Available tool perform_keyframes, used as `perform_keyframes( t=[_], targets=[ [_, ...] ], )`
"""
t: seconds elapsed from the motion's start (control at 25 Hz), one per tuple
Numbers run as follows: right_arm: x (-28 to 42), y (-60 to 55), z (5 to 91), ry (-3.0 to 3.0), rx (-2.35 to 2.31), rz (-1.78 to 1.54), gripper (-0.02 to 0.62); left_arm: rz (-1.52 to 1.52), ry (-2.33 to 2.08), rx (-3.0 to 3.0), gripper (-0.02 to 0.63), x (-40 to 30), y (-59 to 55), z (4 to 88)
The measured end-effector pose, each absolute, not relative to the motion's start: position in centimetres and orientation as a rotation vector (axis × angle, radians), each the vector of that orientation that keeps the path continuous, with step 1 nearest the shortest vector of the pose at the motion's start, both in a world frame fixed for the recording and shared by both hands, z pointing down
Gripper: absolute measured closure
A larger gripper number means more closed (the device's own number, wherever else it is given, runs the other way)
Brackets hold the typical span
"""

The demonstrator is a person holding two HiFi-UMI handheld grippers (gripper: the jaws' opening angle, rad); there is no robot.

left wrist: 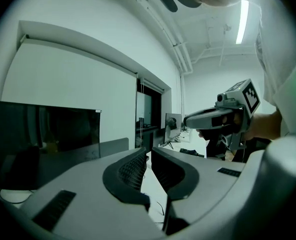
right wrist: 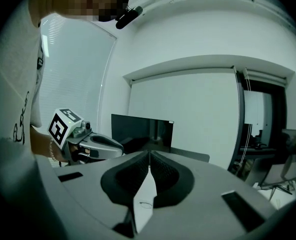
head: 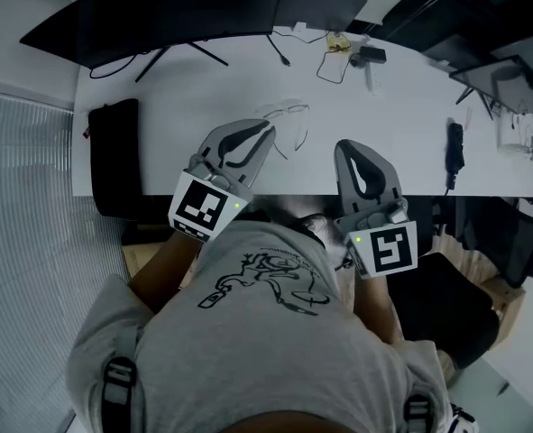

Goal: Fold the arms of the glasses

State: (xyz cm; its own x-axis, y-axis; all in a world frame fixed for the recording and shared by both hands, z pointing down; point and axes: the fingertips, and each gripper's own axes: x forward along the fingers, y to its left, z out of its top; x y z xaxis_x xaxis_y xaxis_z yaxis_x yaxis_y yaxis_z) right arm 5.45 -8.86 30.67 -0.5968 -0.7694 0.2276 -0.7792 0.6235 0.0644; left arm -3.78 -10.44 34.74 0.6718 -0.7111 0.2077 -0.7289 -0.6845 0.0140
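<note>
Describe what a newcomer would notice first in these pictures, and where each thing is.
Two grey grippers, the left gripper and right gripper, reach over the near edge of a white table. Wire-rimmed glasses lie just beyond the left one, and a dark monitor stands at the far edge.

I see a white desk (head: 185, 97) running from 9 to 3 o'clock. A dark monitor (head: 158, 12) stands on it at 11 o'clock. Window blinds (head: 22, 197) cover the 9 o'clock side. The wall (left wrist: 77, 79) is white. One ceiling light strip (left wrist: 244, 14) is lit. A black chair (head: 510, 233) stands at 4 o'clock.
</note>
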Motion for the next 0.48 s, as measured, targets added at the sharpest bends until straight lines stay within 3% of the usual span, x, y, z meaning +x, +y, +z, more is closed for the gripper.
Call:
perform_keyframes(
  t=[0.48],
  targets=[
    [8.0, -12.3, 41.4, -2.452, 1.292, 0.147, 0.556, 0.617, -1.110, 2.722, 0.522, -3.8, -15.1, 46.8]
  ],
)
